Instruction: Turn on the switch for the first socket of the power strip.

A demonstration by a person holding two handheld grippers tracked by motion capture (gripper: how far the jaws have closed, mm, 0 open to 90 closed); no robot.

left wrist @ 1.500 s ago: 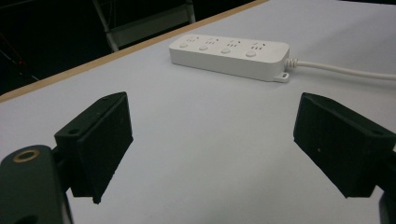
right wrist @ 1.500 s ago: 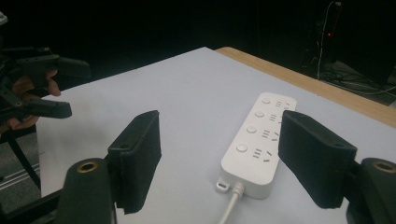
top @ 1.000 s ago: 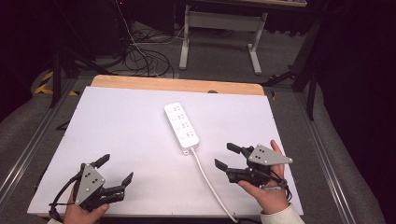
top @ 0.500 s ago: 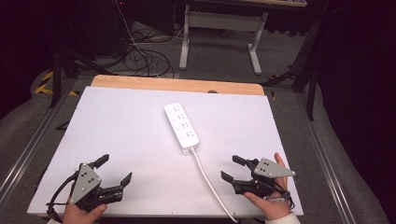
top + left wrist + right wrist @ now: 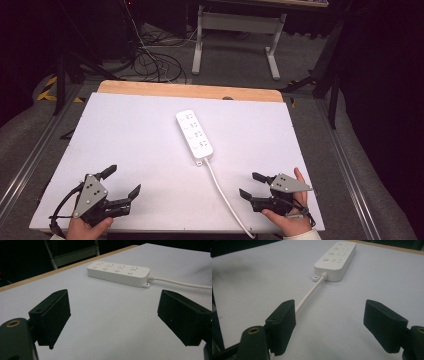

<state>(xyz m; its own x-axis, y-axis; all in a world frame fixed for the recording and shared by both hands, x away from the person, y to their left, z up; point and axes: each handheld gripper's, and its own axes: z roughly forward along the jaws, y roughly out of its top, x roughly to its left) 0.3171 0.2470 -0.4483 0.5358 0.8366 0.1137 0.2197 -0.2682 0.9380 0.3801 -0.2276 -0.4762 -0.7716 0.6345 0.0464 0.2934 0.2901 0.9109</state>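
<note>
A white power strip [image 5: 194, 134] [image 5: 118, 272] [image 5: 336, 261] with several sockets lies flat near the middle of the white tabletop [image 5: 135, 130]. Its white cord [image 5: 225, 197] [image 5: 308, 296] runs toward the front edge, and shows at the right in the left gripper view [image 5: 180, 283]. My left gripper [image 5: 121, 181] [image 5: 113, 320] rests low at the front left, open, nothing between its jaws. My right gripper [image 5: 251, 185] [image 5: 329, 325] sits at the front right, open and empty, just right of the cord.
A wooden strip [image 5: 190, 92] edges the table's far side. Beyond it stand a white metal frame [image 5: 235, 30] and loose black cables [image 5: 155, 60] on the floor. Metal rails [image 5: 30, 160] run along both sides of the table.
My right gripper has drawn back toward the front edge and dropped lower. The left gripper and the power strip have stayed put.
</note>
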